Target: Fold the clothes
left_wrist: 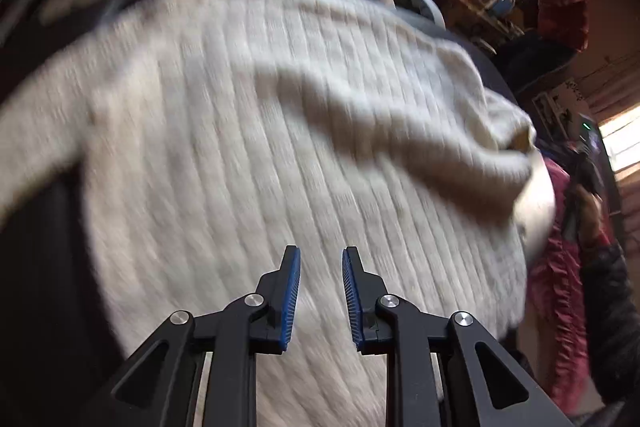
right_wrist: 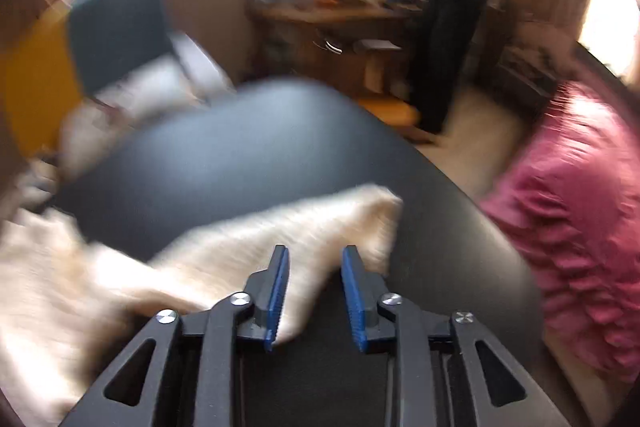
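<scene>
You are early in the fold. The sweater (left_wrist: pixel 280 131) lies spread over most of the bench (right_wrist: pixel 248 155), ribbed side up, with one sleeve (left_wrist: pixel 400 123) thrown across the body toward the right edge. In the right wrist view another sleeve (right_wrist: pixel 304 223) stretches out over bare bench and ends near the right edge, not yet brought in. Nothing looks squared up, so by my reading both sides and the bottom are left to fold.

Your left claw (left_wrist: pixel 321 291) hangs over the lower part of the sweater, its jaws parted a little and holding nothing. Your right claw (right_wrist: pixel 315 295) is likewise parted and empty; the sleeve passes under its left jaw, but whether the blue pad touches the knit I cannot tell.

Both views are smeared by motion. The sweater's hem and neck are hard to make out, and the near edge is cut off behind the claws. Pale cloth (right_wrist: pixel 132 95) heaped at the far left corner may be more clothes.
</scene>
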`<state>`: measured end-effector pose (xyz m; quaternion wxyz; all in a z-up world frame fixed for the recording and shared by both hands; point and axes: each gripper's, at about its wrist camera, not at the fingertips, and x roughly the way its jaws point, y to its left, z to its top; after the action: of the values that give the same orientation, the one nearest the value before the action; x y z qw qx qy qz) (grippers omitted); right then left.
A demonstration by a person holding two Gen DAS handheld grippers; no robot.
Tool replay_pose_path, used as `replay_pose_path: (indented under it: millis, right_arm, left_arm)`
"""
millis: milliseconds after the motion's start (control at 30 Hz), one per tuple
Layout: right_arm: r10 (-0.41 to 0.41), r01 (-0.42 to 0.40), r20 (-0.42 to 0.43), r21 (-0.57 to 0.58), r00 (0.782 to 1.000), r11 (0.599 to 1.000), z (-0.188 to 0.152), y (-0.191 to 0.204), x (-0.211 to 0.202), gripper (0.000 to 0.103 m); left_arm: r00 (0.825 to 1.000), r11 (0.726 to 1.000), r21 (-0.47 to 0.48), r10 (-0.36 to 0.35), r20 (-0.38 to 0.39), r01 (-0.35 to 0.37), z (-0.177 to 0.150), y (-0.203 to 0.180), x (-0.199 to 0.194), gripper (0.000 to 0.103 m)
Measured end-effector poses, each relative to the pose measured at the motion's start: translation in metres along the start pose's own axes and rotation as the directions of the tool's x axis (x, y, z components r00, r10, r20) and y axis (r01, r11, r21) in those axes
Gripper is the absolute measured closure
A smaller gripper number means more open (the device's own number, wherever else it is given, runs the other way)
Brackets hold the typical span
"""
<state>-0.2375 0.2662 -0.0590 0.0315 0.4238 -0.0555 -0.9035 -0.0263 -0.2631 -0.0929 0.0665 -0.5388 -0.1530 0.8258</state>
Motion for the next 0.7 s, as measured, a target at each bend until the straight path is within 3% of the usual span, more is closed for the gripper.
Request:
replay_pose_path:
  millis: [67, 100, 267, 300, 400, 500, 600, 700]
  right_arm:
    - [0.190, -0.192, -0.031, -0.063, 0.981, 0.979, 0.013, 0.032, -0.003, 0.065]
    - [0.277, -0.283, -0.067, -0.106, 0.959, 0.953, 0.019, 0.054, 0.000, 0.061]
    - [0.430, -0.510, -0.296, -0.292, 0.853, 0.809, 0.038, 0.161, 0.045, 0.055]
    - [0.426, -0.526, -0.333, -0.323, 0.841, 0.787, 0.038, 0.177, 0.053, 0.054]
    - [0.342, -0.516, -0.421, -0.427, 0.840, 0.743, 0.031, 0.210, 0.074, 0.052]
    - [0.219, -0.474, -0.472, -0.533, 0.854, 0.701, 0.016, 0.230, 0.100, 0.049]
    - [0.090, -0.449, -0.525, -0.613, 0.847, 0.650, 0.005, 0.238, 0.127, 0.049]
    - [0.085, -0.462, -0.539, -0.618, 0.838, 0.637, -0.002, 0.238, 0.134, 0.048]
  left_arm:
    - [0.997, 0.999, 0.028, 0.035, 0.073, -0.038, 0.034, 0.002, -0.008, 0.072]
    - [0.992, 0.997, 0.038, 0.056, 0.114, -0.061, 0.054, 0.004, -0.008, 0.069]
    - [0.961, 0.977, 0.093, 0.168, 0.218, -0.192, 0.147, 0.017, 0.019, 0.066]
    - [0.957, 0.972, 0.109, 0.178, 0.230, -0.207, 0.163, 0.018, 0.026, 0.066]
    - [0.955, 0.950, 0.195, 0.199, 0.222, -0.244, 0.196, 0.013, 0.052, 0.066]
    - [0.965, 0.937, 0.262, 0.188, 0.182, -0.232, 0.214, 0.013, 0.077, 0.065]
    - [0.976, 0.930, 0.303, 0.175, 0.131, -0.208, 0.226, 0.016, 0.101, 0.062]
    - [0.985, 0.925, 0.339, 0.158, 0.063, -0.170, 0.229, 0.018, 0.122, 0.054]
